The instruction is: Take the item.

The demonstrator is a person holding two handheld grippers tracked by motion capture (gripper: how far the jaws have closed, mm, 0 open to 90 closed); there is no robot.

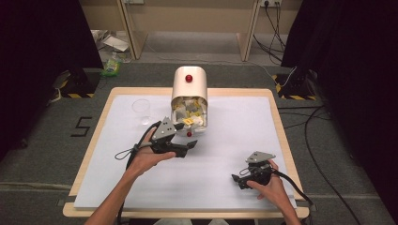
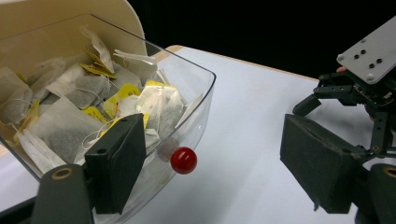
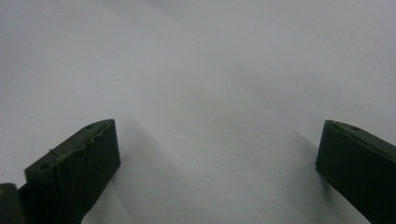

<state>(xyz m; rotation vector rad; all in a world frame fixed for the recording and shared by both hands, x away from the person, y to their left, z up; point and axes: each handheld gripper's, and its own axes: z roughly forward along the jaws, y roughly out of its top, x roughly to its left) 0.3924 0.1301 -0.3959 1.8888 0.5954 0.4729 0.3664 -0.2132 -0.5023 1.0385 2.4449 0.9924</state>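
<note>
High view: two hand-held grippers worked over a white desk beside a tea-bag dispenser.

The left gripper, jaws spread wide, sat just in front of the dispenser's clear drawer, one jaw against its wall near the red knob. Tea bags filled the drawer ahead of it. The right gripper, also spread and holding nothing, hovered low over bare desk, well apart from the dispenser. An empty glass stood beyond the left gripper.

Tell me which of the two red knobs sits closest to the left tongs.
The lower red knob on the clear drawer front, just ahead of the left tongs; the upper knob sits on the cream housing, farther away.
</note>
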